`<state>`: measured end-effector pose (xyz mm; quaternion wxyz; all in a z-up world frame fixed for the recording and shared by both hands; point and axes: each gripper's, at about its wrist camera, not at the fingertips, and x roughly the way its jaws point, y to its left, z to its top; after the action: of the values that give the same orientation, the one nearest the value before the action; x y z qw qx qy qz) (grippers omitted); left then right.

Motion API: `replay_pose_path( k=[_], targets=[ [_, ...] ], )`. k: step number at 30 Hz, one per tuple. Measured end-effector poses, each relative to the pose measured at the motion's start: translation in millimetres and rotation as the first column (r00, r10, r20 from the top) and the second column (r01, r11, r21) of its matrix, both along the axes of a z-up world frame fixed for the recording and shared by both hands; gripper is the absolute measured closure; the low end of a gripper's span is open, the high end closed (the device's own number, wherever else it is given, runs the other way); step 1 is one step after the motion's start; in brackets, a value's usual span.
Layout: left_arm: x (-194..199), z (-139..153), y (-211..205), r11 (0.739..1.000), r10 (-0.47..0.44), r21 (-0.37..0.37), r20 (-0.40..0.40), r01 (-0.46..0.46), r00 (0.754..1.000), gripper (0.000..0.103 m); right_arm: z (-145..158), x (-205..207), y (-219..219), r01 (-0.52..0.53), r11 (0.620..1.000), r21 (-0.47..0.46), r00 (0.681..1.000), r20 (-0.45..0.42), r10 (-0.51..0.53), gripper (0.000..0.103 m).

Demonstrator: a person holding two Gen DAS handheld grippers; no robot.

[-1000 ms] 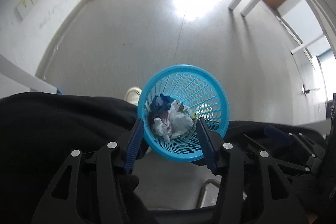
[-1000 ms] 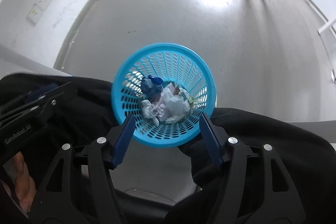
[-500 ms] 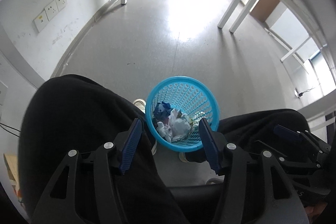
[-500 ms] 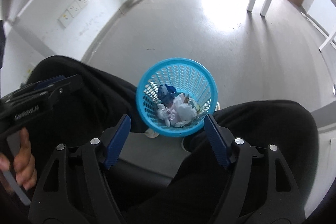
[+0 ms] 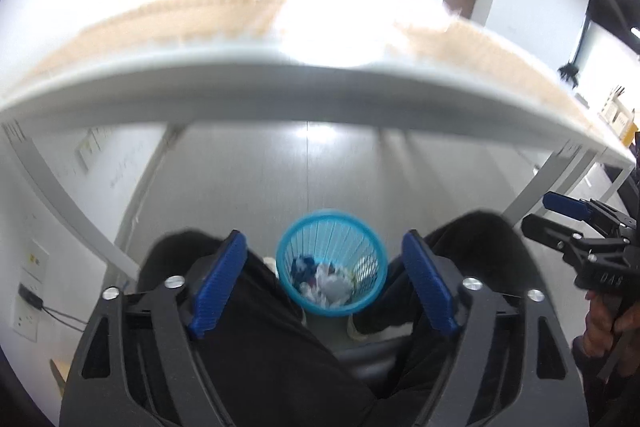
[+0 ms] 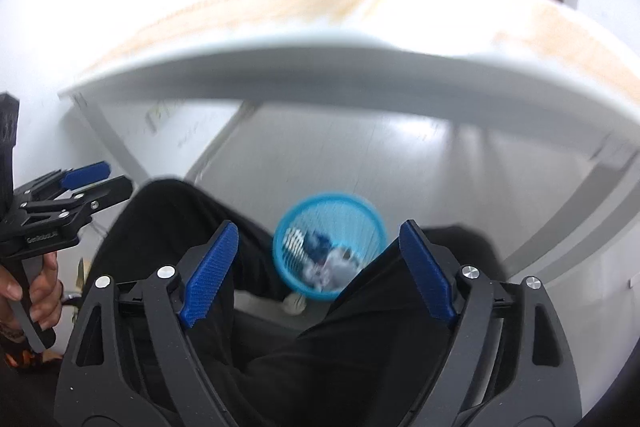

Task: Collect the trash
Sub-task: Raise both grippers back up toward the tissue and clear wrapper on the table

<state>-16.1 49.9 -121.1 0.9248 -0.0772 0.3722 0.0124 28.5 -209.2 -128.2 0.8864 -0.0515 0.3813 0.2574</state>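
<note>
A blue mesh basket (image 5: pixel 332 231) stands on the floor between the person's black-trousered legs, with crumpled white and blue trash (image 5: pixel 326 281) inside. It also shows in the right wrist view (image 6: pixel 332 215), blurred. My left gripper (image 5: pixel 326 281) is open and empty, well above the basket. My right gripper (image 6: pixel 318 271) is open and empty, also well above it. The right gripper shows at the right edge of the left wrist view (image 5: pixel 576 223); the left gripper shows at the left edge of the right wrist view (image 6: pixel 76 183).
A white-edged table with a wood-coloured top (image 5: pixel 280 95) spans the upper half of both views, its top overexposed and blurred. Its white legs (image 5: pixel 60 195) slant down at left and right. Wall sockets (image 5: pixel 30 291) are low on the left wall.
Both grippers have risen and tilted up away from the basket, which now looks smaller. The table edge has come into view. Both grippers stay open.
</note>
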Motion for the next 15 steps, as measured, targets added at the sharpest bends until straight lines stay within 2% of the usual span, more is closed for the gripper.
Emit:
replay_pose_path(
  k=[4, 8, 10, 15],
  targets=[
    [-9.3, 32.8, -9.0, 0.999, -0.039, 0.012, 0.082, 0.039, 0.996, 0.006, 43.1, -7.3, -15.7, 0.027, 0.999, 0.04, 0.995, 0.093, -0.03, 0.013],
    [-9.0, 55.0, -21.9, 0.996, -0.054, 0.074, 0.175, 0.042, 0.983, 0.006, 76.6, -2.1, -27.8, 0.044, 0.996, 0.077, 0.987, 0.148, -0.055, 0.009],
    [-2.6, 61.2, -28.7, 0.994, -0.067, 0.103, 0.194, 0.048, 0.979, 0.006, 90.1, 7.2, -32.4, 0.061, 0.995, 0.08, 0.983, 0.167, -0.073, 0.009],
    [23.9, 81.6, -36.3, 0.994, -0.094, 0.083, 0.218, 0.077, 0.971, 0.006, 116.8, 31.7, -38.9, 0.073, 0.992, 0.105, 0.977, 0.192, -0.092, 0.009]
  ],
)
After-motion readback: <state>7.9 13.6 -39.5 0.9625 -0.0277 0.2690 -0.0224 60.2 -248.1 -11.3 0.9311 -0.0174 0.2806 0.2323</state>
